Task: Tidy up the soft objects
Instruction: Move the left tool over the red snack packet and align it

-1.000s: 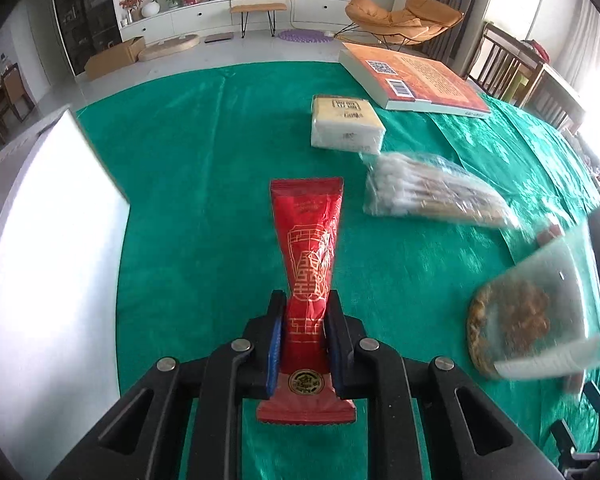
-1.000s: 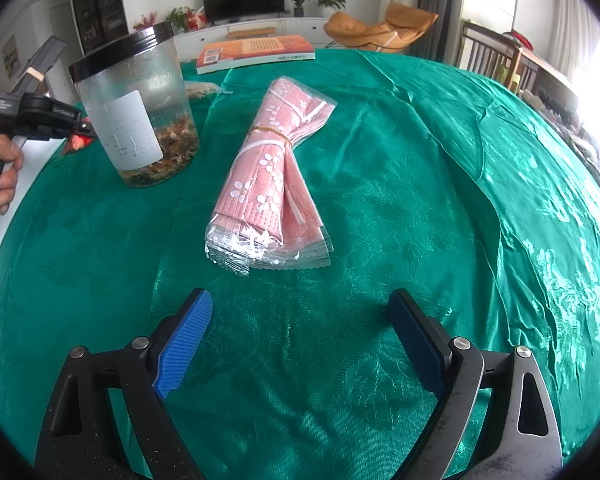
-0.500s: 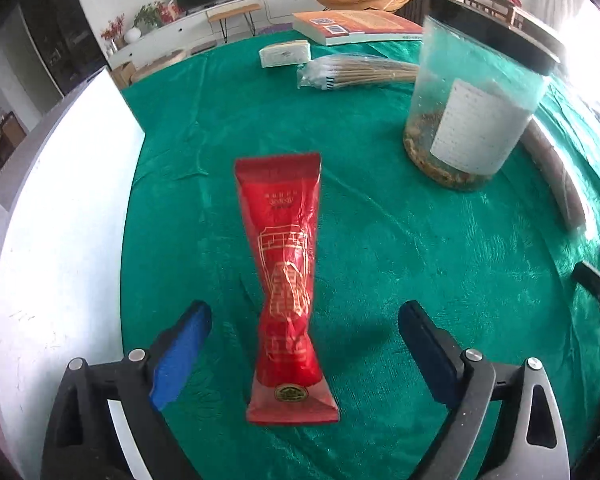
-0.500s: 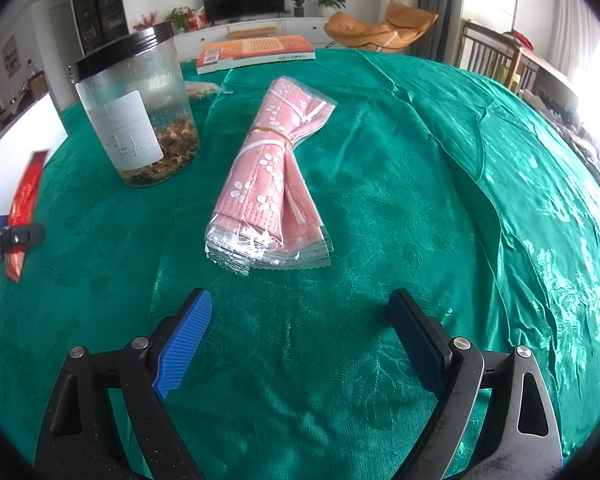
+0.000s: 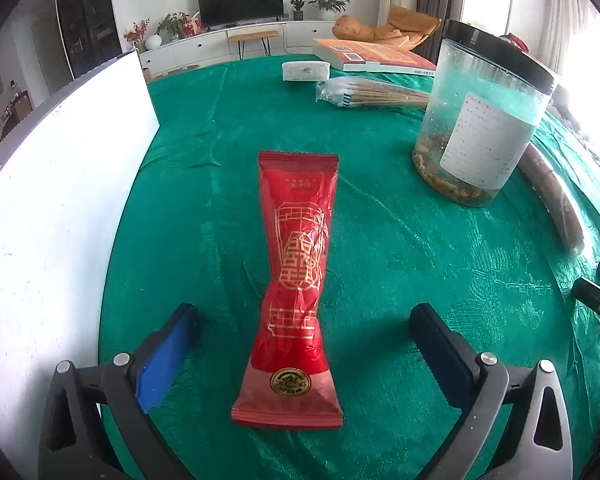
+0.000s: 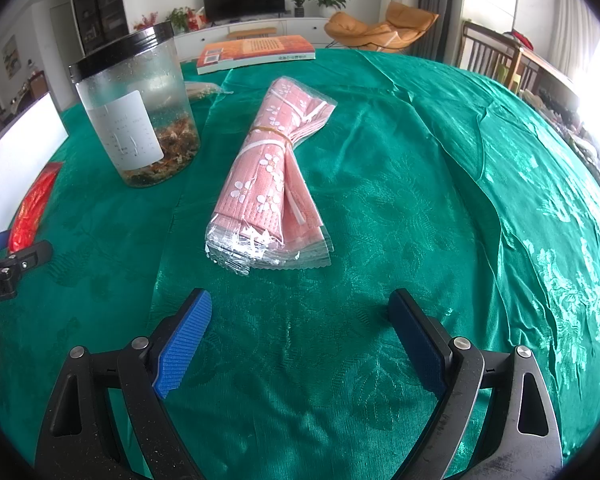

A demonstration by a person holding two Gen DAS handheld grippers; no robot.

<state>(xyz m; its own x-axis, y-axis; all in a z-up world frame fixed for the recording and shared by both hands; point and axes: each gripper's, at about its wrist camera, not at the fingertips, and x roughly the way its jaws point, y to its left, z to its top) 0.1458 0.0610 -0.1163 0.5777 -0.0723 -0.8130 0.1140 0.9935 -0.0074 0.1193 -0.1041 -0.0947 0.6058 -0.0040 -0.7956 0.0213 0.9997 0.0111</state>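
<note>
Found the left gripper spread wide, its jaws only just opened, and with no grip on anything. Saw the red packet lying flat and lengthwise between the two blue ribbed pads, touching neither. Noted its near sealed end closer in than the fingertips and its far end well ahead of them.

Looked like shiny, crinkled foil, pinched narrow at the middle, with zigzag-cut ends. Carried gold line drawings, a Chinese double-happiness sign and a round gold seal near the close end; could not read the small gold writing at the far end.

Found the right gripper also wide open and empty. Saw, just ahead of its fingertips and apart from them, a pink flowered bundle in clear plastic wrappers, tied at the middle with a rubber band.

Rested all on a glossy green tablecloth with a woven leaf pattern. Stood ahead and to the right of the left gripper a clear round jar with a black lid and a white label, its writing too small to read. Lay far ahead an orange book with a barcode on the cover.
</note>
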